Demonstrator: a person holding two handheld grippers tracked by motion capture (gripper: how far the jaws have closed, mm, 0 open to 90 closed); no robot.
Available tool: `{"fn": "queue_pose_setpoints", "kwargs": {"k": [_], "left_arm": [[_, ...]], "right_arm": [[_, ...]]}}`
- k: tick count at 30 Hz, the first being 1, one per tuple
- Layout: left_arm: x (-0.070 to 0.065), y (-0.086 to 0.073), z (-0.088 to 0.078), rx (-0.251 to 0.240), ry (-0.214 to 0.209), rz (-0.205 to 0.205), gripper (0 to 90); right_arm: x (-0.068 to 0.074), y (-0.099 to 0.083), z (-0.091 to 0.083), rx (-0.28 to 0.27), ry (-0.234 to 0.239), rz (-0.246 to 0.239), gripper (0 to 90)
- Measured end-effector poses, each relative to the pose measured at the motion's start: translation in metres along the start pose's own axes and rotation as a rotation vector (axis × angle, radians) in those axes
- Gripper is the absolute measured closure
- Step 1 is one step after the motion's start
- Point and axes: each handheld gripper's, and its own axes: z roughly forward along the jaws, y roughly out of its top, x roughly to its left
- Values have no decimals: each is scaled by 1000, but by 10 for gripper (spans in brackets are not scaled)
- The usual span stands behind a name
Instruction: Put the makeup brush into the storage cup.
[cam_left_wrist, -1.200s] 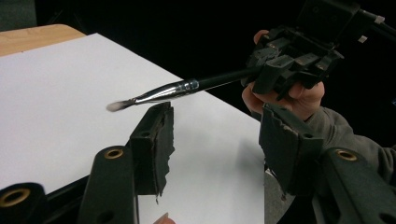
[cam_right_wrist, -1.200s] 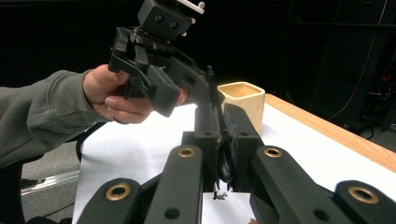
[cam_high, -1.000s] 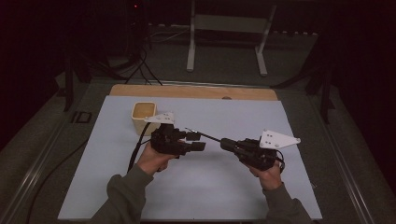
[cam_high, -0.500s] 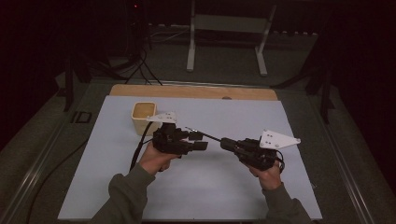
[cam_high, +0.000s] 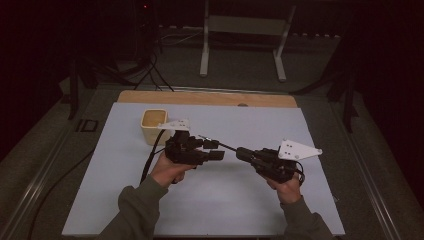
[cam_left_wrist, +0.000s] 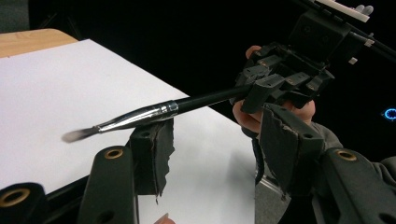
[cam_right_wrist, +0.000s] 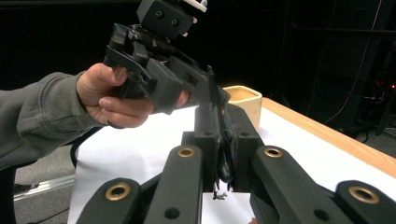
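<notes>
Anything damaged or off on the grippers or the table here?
Yes: the left gripper's black foam pads look torn, with ragged edges, in the left gripper view. Otherwise, the right gripper is clamped on a thin black-handled paintbrush, and the tan square cup stands upright.

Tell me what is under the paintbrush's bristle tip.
Under the bristle tip of the paintbrush lies bare white sheet; they look apart. The handle's far end is hidden inside the right gripper.

Dim room, black surroundings, white table sheet lit from above, brush tip blurred.
</notes>
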Motion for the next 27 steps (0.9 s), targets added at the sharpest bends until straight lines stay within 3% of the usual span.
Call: {"fn": "queue_pose_setpoints", "kwargs": {"k": [13, 24, 27], "left_arm": [[1, 2, -1, -38, -12, -30, 471], [1, 4, -3, -102, -25, -37, 691], [1, 5, -6, -119, -22, -38, 808]], "right_arm": [[0, -1, 0, -13, 2, -1, 844], [5, -5, 9, 49, 33, -32, 824], [4, -7, 13, 71, 10, -23, 562]]}}
